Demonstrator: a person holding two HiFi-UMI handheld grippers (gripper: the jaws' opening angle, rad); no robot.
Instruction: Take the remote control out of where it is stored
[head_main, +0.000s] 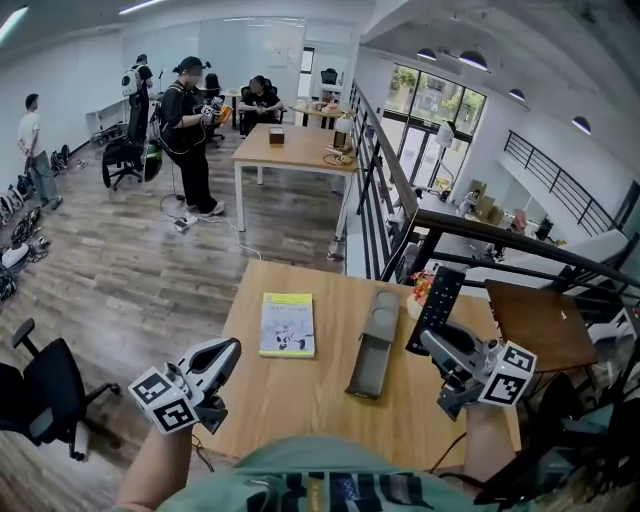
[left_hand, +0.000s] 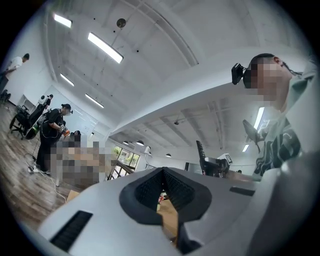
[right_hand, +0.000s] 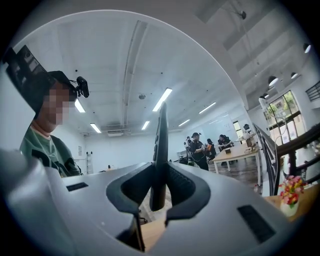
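Grips the remote control (head_main: 438, 306) in the right tongs (head_main: 430, 340), pads pressed on its lower end. Holds it clear of the table (head_main: 300, 400), over the right side, long axis nearly upright and leaning away from the person; stands edge-on between the jaws in the right gripper view.

Just left of it, flat on the table: the grey storage case (head_main: 374, 343), apparently empty, long axis running away from the person, much like the remote's own lean.

Right hand plainly the nearer one. Left tongs (head_main: 230, 347) closed together on nothing, well apart from both, near the table's front left.

Extraction judged done; next, probably, setting the remote down beside the case.

Between left tongs and case: a yellow-green book (head_main: 287, 324). Behind the remote: a small pot of flowers (head_main: 420, 288).
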